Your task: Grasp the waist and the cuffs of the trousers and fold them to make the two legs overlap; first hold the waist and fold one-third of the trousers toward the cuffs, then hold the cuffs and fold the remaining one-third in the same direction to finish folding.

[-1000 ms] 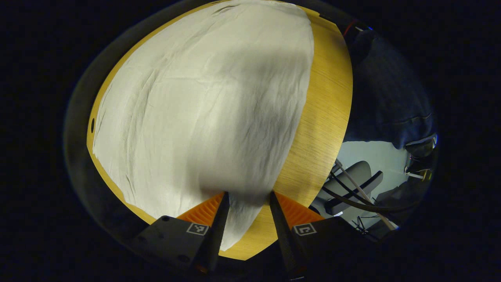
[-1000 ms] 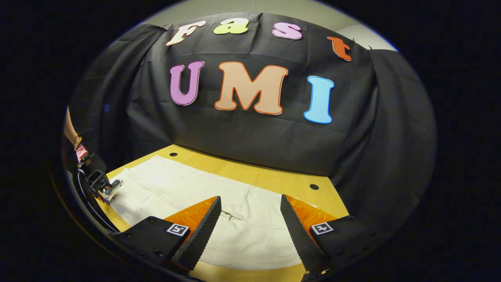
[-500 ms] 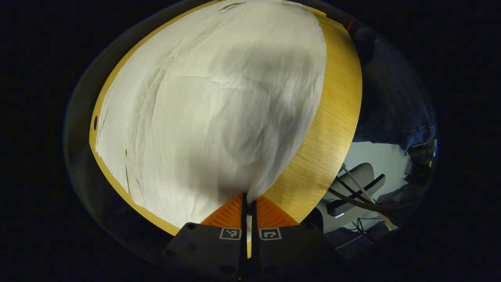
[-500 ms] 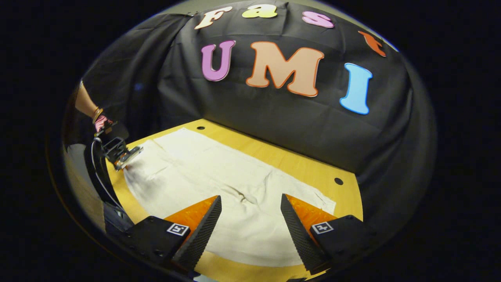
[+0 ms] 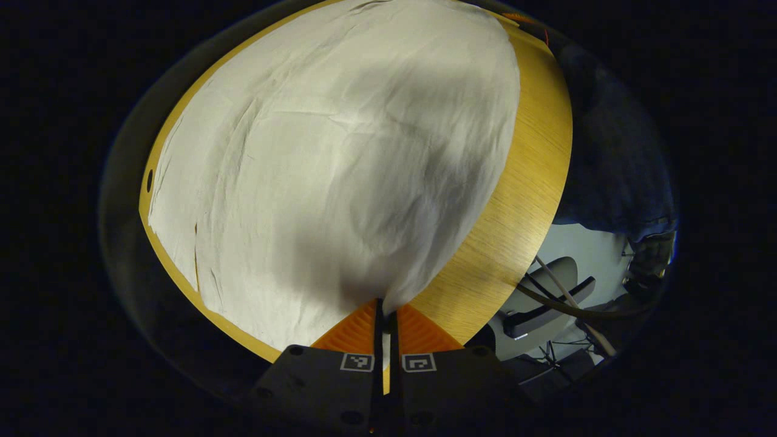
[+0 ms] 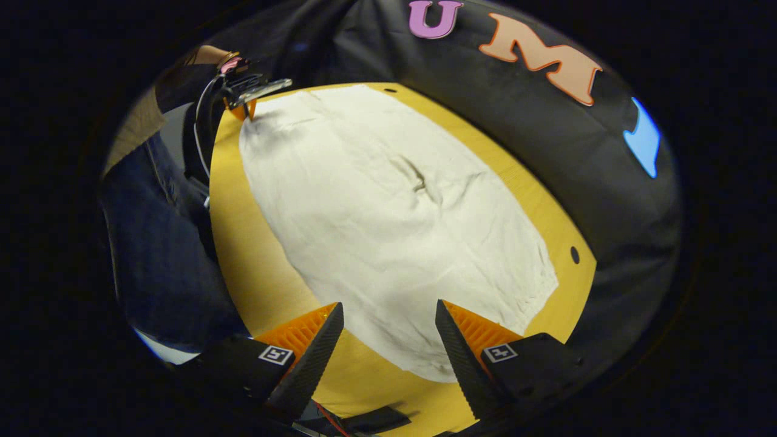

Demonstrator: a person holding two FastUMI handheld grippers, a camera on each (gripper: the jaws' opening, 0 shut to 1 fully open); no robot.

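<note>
Your left gripper (image 5: 383, 312) has its jaws closed together on a corner of the trousers (image 5: 340, 164), with a thin pinch of pale cloth caught between both fingers at the table's near edge. In the left gripper view, the trousers lie spread flat over most of the wooden table (image 5: 522, 200), wrinkled in places, with a bare strip of tabletop along the right side. A person's dark sleeve (image 5: 613, 158) sits beyond that strip, and a grey chair (image 5: 546, 291) with cables stands below the table edge. Your right gripper (image 6: 388, 340) has its jaws standing wide apart, gripping nothing; it hovers above the near end of the trousers (image 6: 388, 218), and the cloth's edge lies between its fingers. In the right gripper view, the trousers run lengthwise away from you across the table (image 6: 243, 255), with a small dark crease near the middle. At the far left corner of the cloth you can see the left gripper (image 6: 246, 109) pinching the fabric, with a hand (image 6: 230, 64) above it. The booth wall (image 6: 516, 121) rises behind the table's far side.
</note>
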